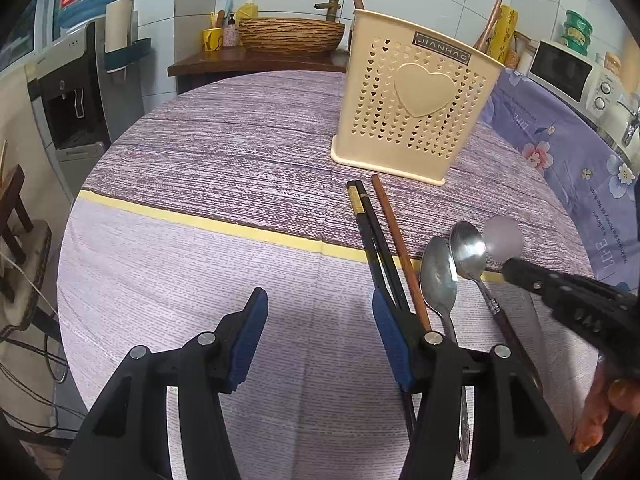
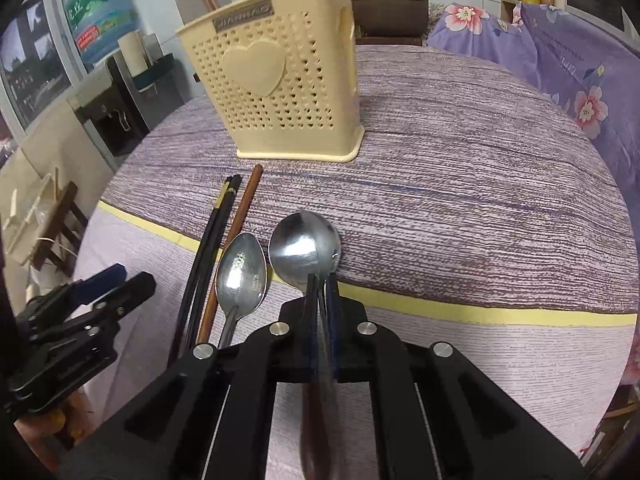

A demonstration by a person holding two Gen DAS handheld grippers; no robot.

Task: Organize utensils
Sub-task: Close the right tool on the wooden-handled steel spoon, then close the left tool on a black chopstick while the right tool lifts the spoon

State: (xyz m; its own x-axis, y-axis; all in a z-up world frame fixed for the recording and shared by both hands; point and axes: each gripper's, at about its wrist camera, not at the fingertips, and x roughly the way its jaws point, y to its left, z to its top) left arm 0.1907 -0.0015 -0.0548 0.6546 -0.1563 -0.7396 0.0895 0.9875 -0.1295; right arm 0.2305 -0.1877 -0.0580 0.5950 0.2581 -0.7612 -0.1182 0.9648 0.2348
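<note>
Two shiny metal spoons lie side by side on the round bench under its purple-and-lilac striped cloth with a yellow band, and the right claw is pressed together on the neck of the larger one, the round-bowled steel spoon with a dark wooden handle, its bowl jutting just beyond the fingertips. Just beside it to the left rests the smaller oval all-steel spoon, untouched. Left of that lie a pair of black chopsticks with gold bands and a single brown wooden chopstick, all pointing towards the cream plastic perforated utensil holder with a raised heart on its face, which stands upright further back on the bench and has brown sticks poking from its top. The left claw hangs over the near part of the bench with its blue-padded fingers spread apart and nothing between them; its right finger sits over the near ends of the chopsticks.
</note>
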